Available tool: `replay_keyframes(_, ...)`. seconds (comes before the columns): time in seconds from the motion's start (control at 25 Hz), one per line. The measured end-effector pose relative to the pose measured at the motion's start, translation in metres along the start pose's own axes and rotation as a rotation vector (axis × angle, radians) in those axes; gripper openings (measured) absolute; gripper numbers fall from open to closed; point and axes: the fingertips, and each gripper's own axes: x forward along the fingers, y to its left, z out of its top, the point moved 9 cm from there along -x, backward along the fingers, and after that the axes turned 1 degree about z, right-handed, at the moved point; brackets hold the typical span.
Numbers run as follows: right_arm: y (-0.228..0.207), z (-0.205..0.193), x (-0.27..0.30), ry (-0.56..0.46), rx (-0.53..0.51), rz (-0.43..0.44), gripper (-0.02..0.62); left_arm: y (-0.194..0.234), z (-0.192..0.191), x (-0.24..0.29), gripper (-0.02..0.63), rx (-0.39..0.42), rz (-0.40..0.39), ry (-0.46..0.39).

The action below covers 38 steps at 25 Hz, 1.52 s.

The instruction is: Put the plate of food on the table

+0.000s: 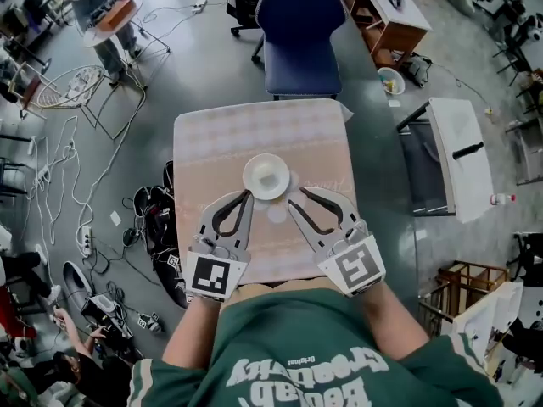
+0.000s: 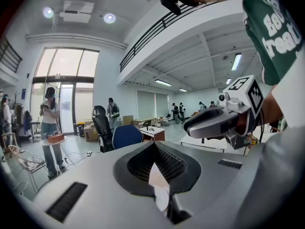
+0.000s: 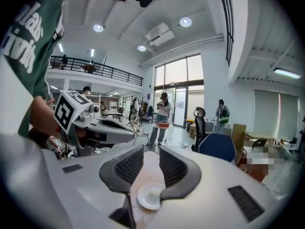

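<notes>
The right gripper (image 3: 151,149) has its jaws partly apart, with nothing held: its own view shows only the pale patterned cloth of the small square desk (image 1: 221,142) through the gap. The left gripper (image 2: 154,144) has its jaw tips drawn together and is empty too, with a sliver of cloth and white rim showing through the hollow behind the tips. In the head view both point away from the person and lean in toward each other, the left gripper (image 1: 247,196) and the right gripper (image 1: 297,197) flanking one spot. Just ahead of that spot, between their lines, lies the round white plate (image 1: 266,176), flat on the desk near its middle. What it carries is a pale lump that I cannot identify. It is touched by neither gripper (being round, it offers no long axis to line up with). The left tips look slightly nearer its rim. Judged from this, the plate is already set down. Any further move would be straight forward from either side. A blue padded chair (image 1: 299,32) stands beyond the desk's far edge.
</notes>
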Motion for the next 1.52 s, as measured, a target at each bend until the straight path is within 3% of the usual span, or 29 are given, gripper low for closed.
replay_keyframes(0.2, 0.013, 0.026, -0.007, -0.007, -0.179, -0.021, 0.109, -0.015, 0.007, -0.010, 0.009, 0.000, -0.066, -0.003)
replay_keyframes(0.36, 0.020, 0.032, -0.010, -0.024, -0.241, -0.032, 0.060, -0.023, 0.010, -0.015, 0.009, 0.030, -0.120, -0.003)
replay_keyframes(0.4, 0.020, 0.033, -0.012, -0.037, -0.246, -0.043, 0.031, -0.023, 0.011, -0.015, 0.009, 0.041, -0.128, -0.006)
replay_keyframes(0.64, 0.015, 0.036, -0.017, -0.090, -0.176, -0.047, 0.015, -0.015, 0.016, -0.016, 0.009, 0.070, -0.136, -0.007)
replay_keyframes(0.76, 0.011, 0.035, -0.017, -0.091, -0.136, -0.039, 0.015, -0.010, 0.016, -0.014, 0.009, 0.014, -0.130, -0.008)
replay_keyframes(1.52, 0.013, 0.028, -0.008, 0.008, -0.263, -0.057, 0.014, -0.014, 0.022, -0.013, 0.009, 0.020, -0.127, -0.012)
